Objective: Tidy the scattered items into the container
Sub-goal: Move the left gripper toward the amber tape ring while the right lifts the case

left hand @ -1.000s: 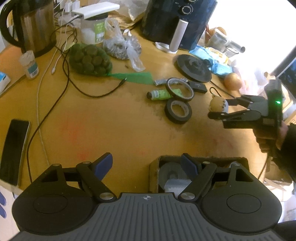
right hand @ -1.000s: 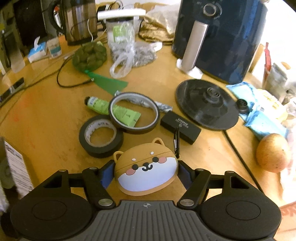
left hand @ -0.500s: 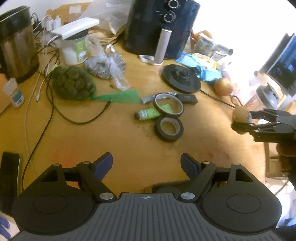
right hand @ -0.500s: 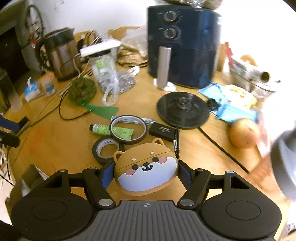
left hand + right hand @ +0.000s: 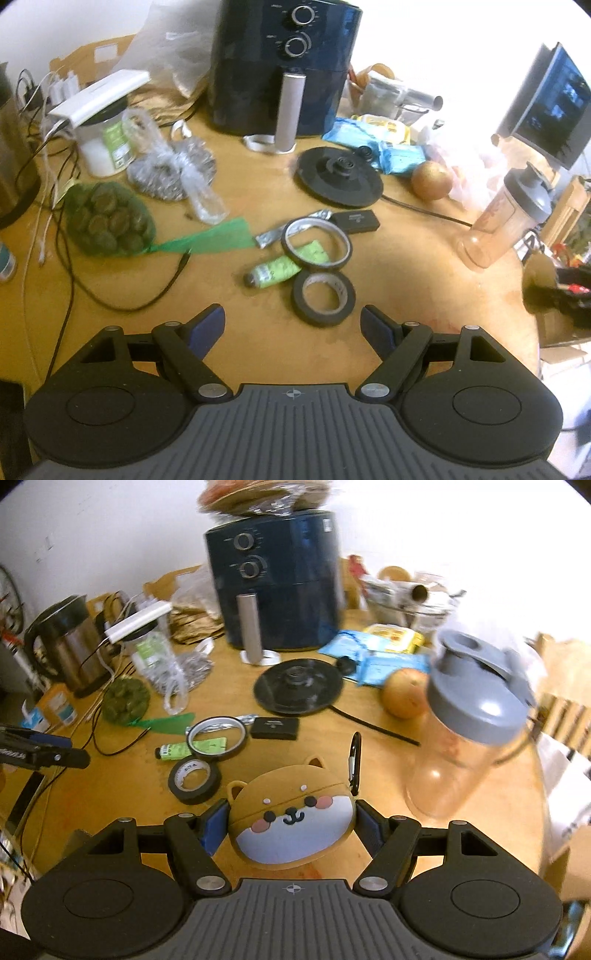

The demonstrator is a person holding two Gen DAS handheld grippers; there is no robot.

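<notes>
Shiba-face case (image 5: 293,819) held upright off the table, black tape roll (image 5: 324,297) lying flat, green tube (image 5: 275,272) beside it

Each gripper, left gripper (image 5: 291,325) and right gripper (image 5: 290,821), is showing black linkage arms with silver screws, blue finger pads (image 5: 207,326), round black discs, and a ribbed grey base bearing a crosshair mark.

Home kitchen table, air fryer (image 5: 280,66), kettle (image 5: 70,642), apple (image 5: 431,180)

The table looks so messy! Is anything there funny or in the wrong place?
Yes. The thin black tape ring lies crooked, propped on the green tube instead of flat. The round black kettle base sits bare, with the steel kettle standing apart. The right gripper holds a dog-faced case.
</notes>
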